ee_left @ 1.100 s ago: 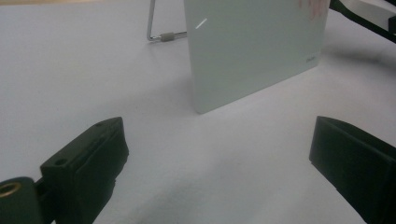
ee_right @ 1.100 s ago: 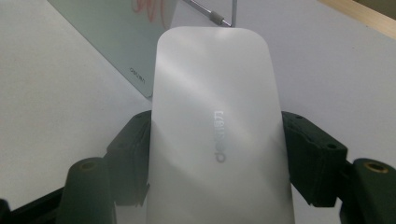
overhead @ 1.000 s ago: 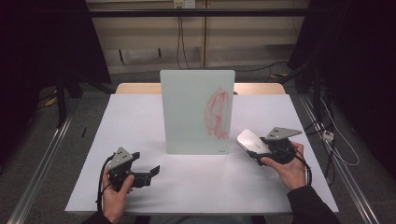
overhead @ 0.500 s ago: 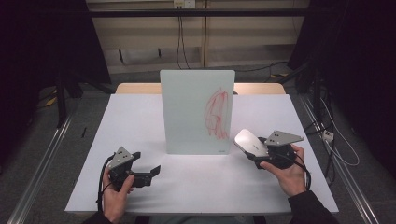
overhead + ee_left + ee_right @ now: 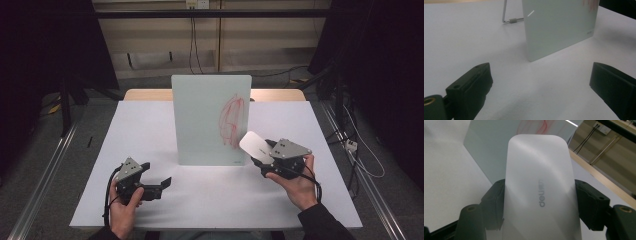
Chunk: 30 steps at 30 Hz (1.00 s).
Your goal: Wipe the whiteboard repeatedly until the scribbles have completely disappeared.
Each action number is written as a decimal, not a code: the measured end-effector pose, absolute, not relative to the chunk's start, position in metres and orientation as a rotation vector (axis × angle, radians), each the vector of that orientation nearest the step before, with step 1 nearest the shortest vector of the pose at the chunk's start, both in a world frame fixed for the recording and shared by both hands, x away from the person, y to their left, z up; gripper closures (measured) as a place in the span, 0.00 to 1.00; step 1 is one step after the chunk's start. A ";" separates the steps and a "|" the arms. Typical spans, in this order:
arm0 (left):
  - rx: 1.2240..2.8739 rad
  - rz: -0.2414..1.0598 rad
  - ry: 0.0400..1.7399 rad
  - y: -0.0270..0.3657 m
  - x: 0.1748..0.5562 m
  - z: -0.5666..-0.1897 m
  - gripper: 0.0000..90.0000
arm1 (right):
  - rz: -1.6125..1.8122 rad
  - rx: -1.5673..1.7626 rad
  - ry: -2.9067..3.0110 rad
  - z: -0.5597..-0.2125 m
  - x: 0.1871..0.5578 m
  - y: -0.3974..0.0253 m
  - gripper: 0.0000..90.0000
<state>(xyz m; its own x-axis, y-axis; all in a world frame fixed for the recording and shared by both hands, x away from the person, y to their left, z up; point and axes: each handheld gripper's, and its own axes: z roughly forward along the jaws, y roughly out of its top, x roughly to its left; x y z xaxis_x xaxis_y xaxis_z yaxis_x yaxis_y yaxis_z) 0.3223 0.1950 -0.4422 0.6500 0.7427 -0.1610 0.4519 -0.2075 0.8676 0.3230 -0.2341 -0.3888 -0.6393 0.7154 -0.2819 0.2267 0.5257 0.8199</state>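
Right tongs (image 5: 262, 156): I have them clamped on the white eraser (image 5: 256, 146), a jaw on each long side.
Eraser: raised off the bench (image 5: 150, 125), just in front of the board's lower right part, near the red scribble (image 5: 232, 121).
Board (image 5: 205, 120): upright mid-bench on its wire stand (image 5: 509, 17).
Left tongs (image 5: 162, 184): I see the jaws spread wide, holding nothing, low over the bench, left of the board.

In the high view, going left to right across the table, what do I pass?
Left gripper → upright glass board → red scribble on it → white eraser → right gripper holding it.
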 end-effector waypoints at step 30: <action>1.865 0.343 0.945 0.195 0.322 -0.443 0.05 | 1.111 0.531 1.935 -0.318 0.379 -0.186 0.34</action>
<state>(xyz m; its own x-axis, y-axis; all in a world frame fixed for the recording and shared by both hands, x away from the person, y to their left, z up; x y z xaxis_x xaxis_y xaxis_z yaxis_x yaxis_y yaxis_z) 0.3223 0.1946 -0.4432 0.6574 0.7355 -0.1642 0.4592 -0.2182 0.8611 0.3794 -0.1863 -0.3182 -0.5723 0.6879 -0.4464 -0.0388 0.5210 0.8527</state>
